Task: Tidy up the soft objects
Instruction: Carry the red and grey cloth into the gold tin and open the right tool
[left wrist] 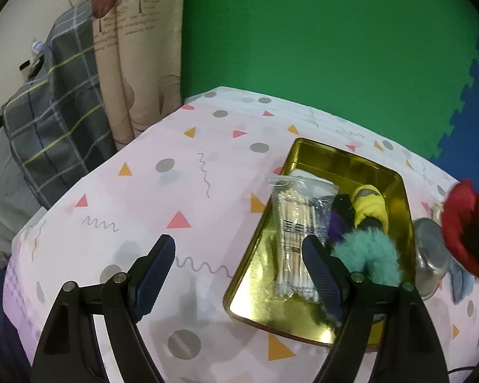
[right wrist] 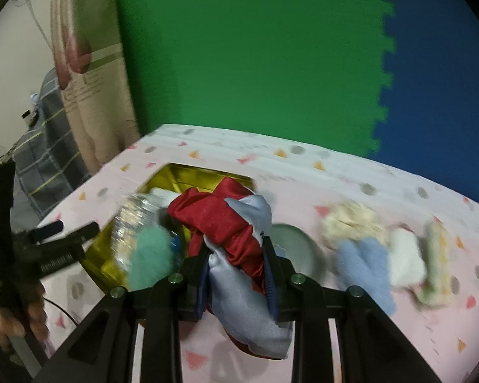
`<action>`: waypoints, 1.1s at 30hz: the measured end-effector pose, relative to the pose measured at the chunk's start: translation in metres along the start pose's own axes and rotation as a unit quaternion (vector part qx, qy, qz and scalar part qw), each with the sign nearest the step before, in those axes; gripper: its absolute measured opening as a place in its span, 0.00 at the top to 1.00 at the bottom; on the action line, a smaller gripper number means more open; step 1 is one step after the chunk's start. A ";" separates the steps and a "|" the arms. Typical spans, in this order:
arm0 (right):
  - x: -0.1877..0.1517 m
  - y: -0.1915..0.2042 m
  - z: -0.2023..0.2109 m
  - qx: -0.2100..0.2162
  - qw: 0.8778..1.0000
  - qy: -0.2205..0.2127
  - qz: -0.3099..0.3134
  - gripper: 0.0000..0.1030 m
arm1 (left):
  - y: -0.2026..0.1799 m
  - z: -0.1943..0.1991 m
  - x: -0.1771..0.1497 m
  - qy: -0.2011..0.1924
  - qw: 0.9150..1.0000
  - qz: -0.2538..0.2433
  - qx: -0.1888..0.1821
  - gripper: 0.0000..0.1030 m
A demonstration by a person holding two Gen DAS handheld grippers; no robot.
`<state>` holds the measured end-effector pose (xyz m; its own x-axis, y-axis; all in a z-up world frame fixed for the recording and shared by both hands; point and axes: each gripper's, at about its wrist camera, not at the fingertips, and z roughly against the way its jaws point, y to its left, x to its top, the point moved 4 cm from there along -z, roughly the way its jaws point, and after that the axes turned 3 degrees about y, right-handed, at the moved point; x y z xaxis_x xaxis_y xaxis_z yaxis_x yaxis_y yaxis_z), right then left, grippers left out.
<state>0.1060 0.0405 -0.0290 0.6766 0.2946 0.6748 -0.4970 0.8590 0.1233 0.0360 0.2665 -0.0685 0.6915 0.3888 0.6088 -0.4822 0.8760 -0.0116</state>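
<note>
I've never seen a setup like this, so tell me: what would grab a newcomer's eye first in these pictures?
Probably the red and pale blue satin bundle, pinched in the right gripper above the patterned tablecloth. Next, the shiny gold tray holding a fluffy teal pom-pom and a packet of cotton swabs, with the left gripper open in front of it.
</note>
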 end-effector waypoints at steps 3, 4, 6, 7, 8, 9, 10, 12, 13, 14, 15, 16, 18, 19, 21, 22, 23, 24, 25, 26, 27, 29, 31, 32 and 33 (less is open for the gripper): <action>0.011 0.018 -0.018 0.011 1.000 0.007 0.009 0.72 | 0.002 -0.002 0.000 0.003 1.000 0.002 -0.001 0.23; 0.014 0.023 -0.025 0.014 1.000 0.010 0.010 0.72 | 0.002 -0.003 0.000 0.003 1.000 0.001 0.000 0.23; 0.019 0.027 -0.036 0.016 1.000 0.017 0.010 0.72 | 0.003 -0.004 0.000 0.003 1.000 0.001 0.001 0.23; 0.022 0.031 -0.044 0.019 1.000 0.022 0.011 0.72 | 0.004 -0.004 0.000 0.004 1.000 0.002 0.000 0.23; 0.024 0.033 -0.049 0.019 0.999 0.026 0.011 0.71 | 0.004 -0.005 0.000 0.004 1.000 0.003 -0.001 0.23; 0.026 0.035 -0.054 0.020 0.999 0.030 0.009 0.70 | 0.004 -0.006 0.000 0.005 1.000 0.004 -0.002 0.23; 0.029 0.038 -0.060 0.019 0.999 0.033 0.009 0.70 | 0.004 -0.006 0.000 0.005 1.000 0.003 -0.001 0.23; 0.032 0.041 -0.066 0.015 0.999 0.033 0.010 0.70 | 0.004 -0.006 0.000 0.005 1.000 0.004 -0.002 0.23; 0.034 0.043 -0.070 0.017 0.999 0.036 0.012 0.69 | 0.004 -0.006 0.000 0.006 1.000 0.004 -0.003 0.23; 0.035 0.046 -0.073 0.019 0.999 0.039 0.013 0.65 | 0.004 -0.006 0.000 0.006 1.000 0.005 -0.004 0.23; 0.036 0.047 -0.076 0.020 0.999 0.042 0.014 0.62 | 0.004 -0.007 -0.001 0.007 1.000 0.005 -0.005 0.23; 0.036 0.049 -0.080 0.021 0.999 0.048 0.014 0.57 | 0.003 -0.007 0.000 0.007 1.000 0.004 -0.005 0.23; 0.036 0.051 -0.084 0.027 0.998 0.057 0.014 0.54 | 0.003 -0.007 -0.001 0.006 1.000 0.002 -0.004 0.23; 0.035 0.052 -0.085 0.031 0.998 0.060 0.013 0.53 | 0.003 -0.008 -0.001 0.005 1.000 0.001 -0.005 0.23; 0.032 0.052 -0.084 0.028 0.998 0.059 0.015 0.51 | 0.002 -0.008 -0.001 0.005 1.000 -0.001 -0.005 0.23; 0.031 0.052 -0.082 0.027 0.998 0.058 0.018 0.50 | 0.002 -0.008 -0.001 0.005 1.000 -0.001 -0.006 0.23; 0.031 0.052 -0.080 0.026 0.998 0.058 0.021 0.50 | 0.001 -0.007 -0.002 0.005 1.000 -0.002 -0.006 0.23; 0.030 0.051 -0.077 0.023 0.998 0.055 0.023 0.50 | 0.000 -0.007 -0.002 0.005 1.000 -0.003 -0.007 0.23; 0.029 0.050 -0.073 0.021 0.998 0.052 0.024 0.50 | -0.001 -0.007 -0.002 0.005 1.000 -0.004 -0.008 0.23; 0.027 0.047 -0.068 0.022 0.998 0.048 0.022 0.50 | -0.002 -0.007 -0.002 0.005 1.000 -0.006 -0.007 0.23; 0.026 0.045 -0.063 0.022 0.999 0.045 0.020 0.50 | -0.003 -0.006 -0.002 0.004 1.000 -0.008 -0.007 0.23; 0.021 0.034 -0.051 0.019 0.999 0.039 0.012 0.50 | -0.006 -0.006 -0.003 0.003 1.000 -0.014 -0.007 0.23; 0.016 0.021 -0.041 0.014 0.999 0.036 0.006 0.50 | -0.009 -0.006 -0.004 0.003 1.000 -0.019 -0.007 0.23; 0.013 0.013 -0.035 0.007 0.999 0.034 0.003 0.50 | -0.010 -0.005 -0.005 0.000 1.000 -0.023 -0.006 0.23; 0.009 0.003 -0.029 0.000 0.999 0.032 0.000 0.50 | -0.012 -0.004 -0.005 -0.002 1.000 -0.025 -0.005 0.23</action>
<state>0.1268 0.0577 -0.0436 0.7103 0.3213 0.6263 -0.4972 0.8588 0.1234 0.0405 0.2554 -0.0744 0.7127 0.3423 0.6123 -0.4411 0.8974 0.0116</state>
